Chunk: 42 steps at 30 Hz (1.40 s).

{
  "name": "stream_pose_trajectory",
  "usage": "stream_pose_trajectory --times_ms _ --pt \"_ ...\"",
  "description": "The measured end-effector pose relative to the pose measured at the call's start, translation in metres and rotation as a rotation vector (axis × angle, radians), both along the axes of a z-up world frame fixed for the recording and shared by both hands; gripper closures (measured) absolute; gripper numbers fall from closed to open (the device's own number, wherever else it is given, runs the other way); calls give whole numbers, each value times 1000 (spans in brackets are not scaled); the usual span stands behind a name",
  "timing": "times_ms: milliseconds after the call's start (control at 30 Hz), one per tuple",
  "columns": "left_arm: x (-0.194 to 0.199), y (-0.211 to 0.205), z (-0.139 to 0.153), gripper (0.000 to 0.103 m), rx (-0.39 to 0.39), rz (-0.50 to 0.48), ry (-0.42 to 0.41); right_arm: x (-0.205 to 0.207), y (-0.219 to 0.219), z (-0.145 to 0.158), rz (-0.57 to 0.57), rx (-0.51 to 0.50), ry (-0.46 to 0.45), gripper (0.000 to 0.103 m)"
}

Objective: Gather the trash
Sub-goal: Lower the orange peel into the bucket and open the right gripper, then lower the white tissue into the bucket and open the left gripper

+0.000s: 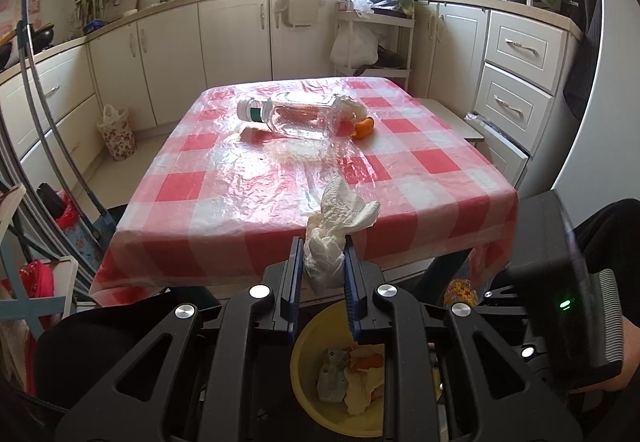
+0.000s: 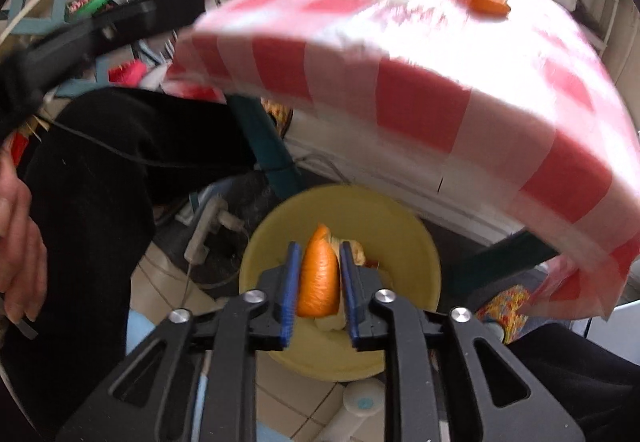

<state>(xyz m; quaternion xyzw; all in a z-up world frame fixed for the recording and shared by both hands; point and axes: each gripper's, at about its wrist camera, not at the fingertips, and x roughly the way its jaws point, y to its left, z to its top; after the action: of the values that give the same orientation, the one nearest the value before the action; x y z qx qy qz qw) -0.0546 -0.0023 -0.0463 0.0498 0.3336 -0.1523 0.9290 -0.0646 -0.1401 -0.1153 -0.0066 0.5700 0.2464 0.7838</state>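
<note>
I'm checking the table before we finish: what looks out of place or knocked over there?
The clear bottle lies on its side on the checked tablecloth, with an orange peel and a white wad against its base. Nothing looks spilled.
</note>
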Motion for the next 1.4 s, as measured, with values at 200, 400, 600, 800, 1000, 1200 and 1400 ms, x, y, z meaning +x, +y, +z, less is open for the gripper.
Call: stream_pose_trajectory --times_ms 200,400,600,800,1000,1200,1400 --pt "0 -5 -8 84 26 -16 24 1 -5 -4 -31 -14 9 65" --pt "3 -12 -21 84 61 -42 70 2 -19 6 -99 -7 -17 61" --pt "4 -28 -42 84 124 -94 137 7 -39 23 -203 29 -82 57" --pt "3 -43 -63 84 190 -152 199 8 -63 38 -305 63 -144 57" --pt "4 -57 -84 84 259 -205 270 10 -81 49 -386 102 -194 56" --pt "5 -66 -98 84 300 -239 320 13 -89 55 -439 137 -227 56" --pt "8 -72 -113 84 334 -260 374 12 -94 57 -461 158 -235 56"
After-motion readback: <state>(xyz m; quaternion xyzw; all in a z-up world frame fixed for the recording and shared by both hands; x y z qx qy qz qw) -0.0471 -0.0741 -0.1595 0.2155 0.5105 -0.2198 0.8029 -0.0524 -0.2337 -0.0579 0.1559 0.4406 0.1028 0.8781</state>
